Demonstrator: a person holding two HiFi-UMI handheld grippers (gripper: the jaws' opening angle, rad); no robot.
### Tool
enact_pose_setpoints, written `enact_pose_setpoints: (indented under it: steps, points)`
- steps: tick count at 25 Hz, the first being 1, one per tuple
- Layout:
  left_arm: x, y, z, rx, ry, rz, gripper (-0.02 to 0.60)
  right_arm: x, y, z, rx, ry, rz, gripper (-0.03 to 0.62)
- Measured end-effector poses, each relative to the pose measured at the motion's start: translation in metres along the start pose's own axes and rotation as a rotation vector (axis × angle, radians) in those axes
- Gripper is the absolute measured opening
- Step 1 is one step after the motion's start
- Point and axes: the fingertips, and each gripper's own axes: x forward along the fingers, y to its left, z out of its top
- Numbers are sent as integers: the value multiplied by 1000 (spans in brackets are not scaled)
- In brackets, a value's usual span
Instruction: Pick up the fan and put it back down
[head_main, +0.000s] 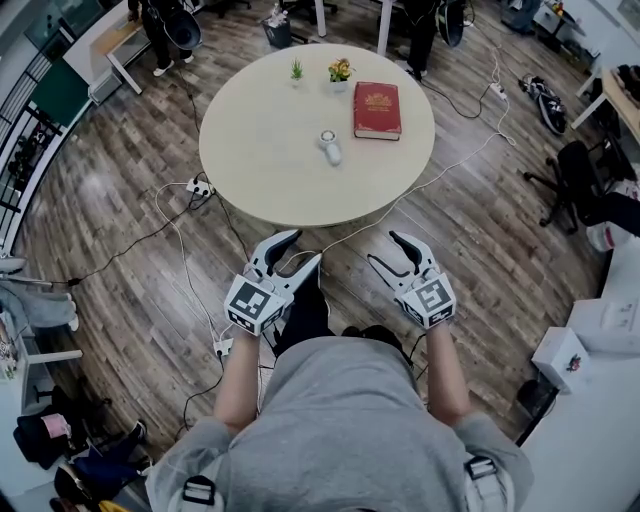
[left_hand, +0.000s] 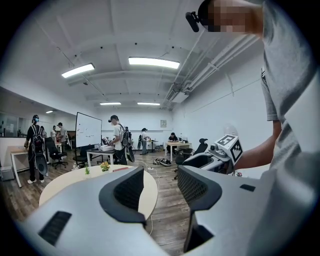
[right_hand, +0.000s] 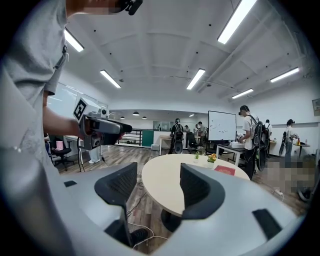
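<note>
Short of the near edge of the table (head_main: 250, 190), the left gripper (head_main: 300, 250) and right gripper (head_main: 384, 250) are held released, empty. The fan (head_main: 329, 146) stands mid-table, well apart. The approach is judged in hand; a forward reach is needed.

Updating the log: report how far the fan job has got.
Done: nothing; the white fan lies on the round table near the red book, untouched. In hand: left gripper and right gripper are both open and empty, short of the table edge. Left: reach, grasp, lift, set it back down.
</note>
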Motion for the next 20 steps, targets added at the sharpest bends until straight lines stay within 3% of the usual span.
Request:
enact_pose_setpoints:
  steps: [20]
  points:
    - [30,111,8,-13,-4,-34,225,102,-40,21,-6,31,-28,272]
